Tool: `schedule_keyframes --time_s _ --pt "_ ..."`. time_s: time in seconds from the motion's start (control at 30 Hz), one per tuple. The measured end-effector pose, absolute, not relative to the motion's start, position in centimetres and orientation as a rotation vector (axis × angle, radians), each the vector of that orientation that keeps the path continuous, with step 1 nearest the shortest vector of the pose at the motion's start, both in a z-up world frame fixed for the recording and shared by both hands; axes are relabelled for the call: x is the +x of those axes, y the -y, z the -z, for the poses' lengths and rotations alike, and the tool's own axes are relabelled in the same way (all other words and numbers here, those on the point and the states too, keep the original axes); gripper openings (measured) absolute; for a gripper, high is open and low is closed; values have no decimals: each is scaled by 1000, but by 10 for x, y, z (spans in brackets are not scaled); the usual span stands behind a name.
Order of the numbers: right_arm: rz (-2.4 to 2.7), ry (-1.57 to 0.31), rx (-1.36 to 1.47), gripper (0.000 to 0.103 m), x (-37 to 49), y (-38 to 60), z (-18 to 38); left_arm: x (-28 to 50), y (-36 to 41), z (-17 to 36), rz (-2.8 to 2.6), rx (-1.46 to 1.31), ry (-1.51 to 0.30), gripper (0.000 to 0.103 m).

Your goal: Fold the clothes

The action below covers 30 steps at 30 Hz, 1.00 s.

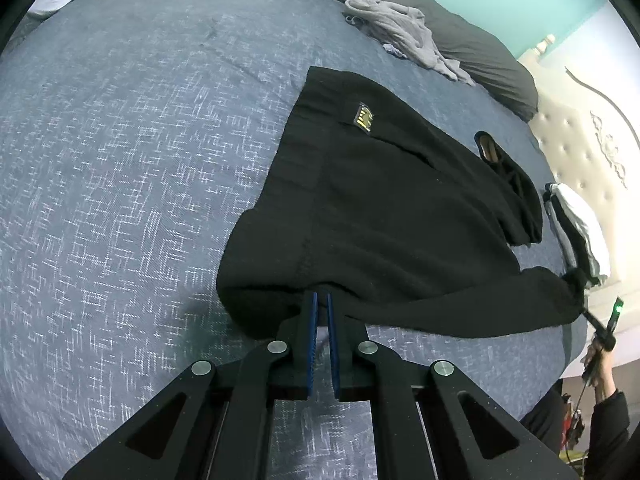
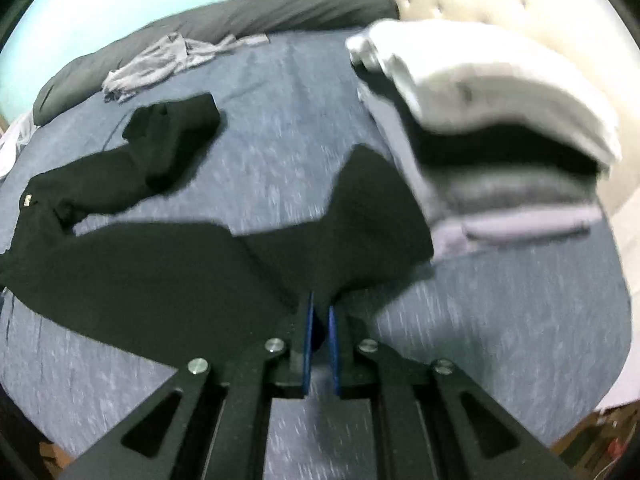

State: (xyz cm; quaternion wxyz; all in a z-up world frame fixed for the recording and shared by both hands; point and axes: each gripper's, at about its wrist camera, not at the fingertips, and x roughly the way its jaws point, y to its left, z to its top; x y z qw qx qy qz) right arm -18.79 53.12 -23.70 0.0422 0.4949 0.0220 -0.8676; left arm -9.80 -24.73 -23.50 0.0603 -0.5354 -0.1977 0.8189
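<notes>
Pinching the near edge of the black garment point(image 1: 384, 216), the left gripper point(image 1: 321, 300) has its 2 blue-padded fingers point(image 1: 313, 312) drawn in to a narrow gap, with dark fabric bunched at their tips. The right gripper point(image 2: 320, 312) does the same in its own view: its 2 fingers point(image 2: 307, 320) stand close together with a fold of the same black cloth caught between them, though that picture is blurred. From the left grip the garment spreads flat across the blue patterned bedspread point(image 1: 140, 160), a small yellow label point(image 1: 363, 117) facing up on it and 1 sleeve point(image 1: 516, 188) trailing off toward the headboard side. In the right wrist view a stack of folded clothes point(image 2: 500, 152), white on top with black and grey beneath, sits just beside the lifted cloth. Farther off, a crumpled grey garment point(image 1: 400, 28) lies against a long dark grey pillow point(image 1: 460, 24) at the bed's far edge. A tufted white headboard point(image 1: 580, 132) stands beyond.
</notes>
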Motion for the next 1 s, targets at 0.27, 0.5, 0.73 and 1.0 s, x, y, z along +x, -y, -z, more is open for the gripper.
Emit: schedule_keyframes --time_s 0.27,0.5,0.73,1.0 --pt "2574 61 1572 7 -155 -555 257 -97 246 222 -2494 -1602 571 6" --pt "2679 162 1552 30 -146 -585 237 -99 241 222 -2489 -1602 568 7" --pt "2727 161 1447 56 -175 -587 211 -104 234 225 -2474 -1611 570 14" --pt "2704 174 1500 57 -210 -588 230 -106 235 224 -2484 -1630 547 16"
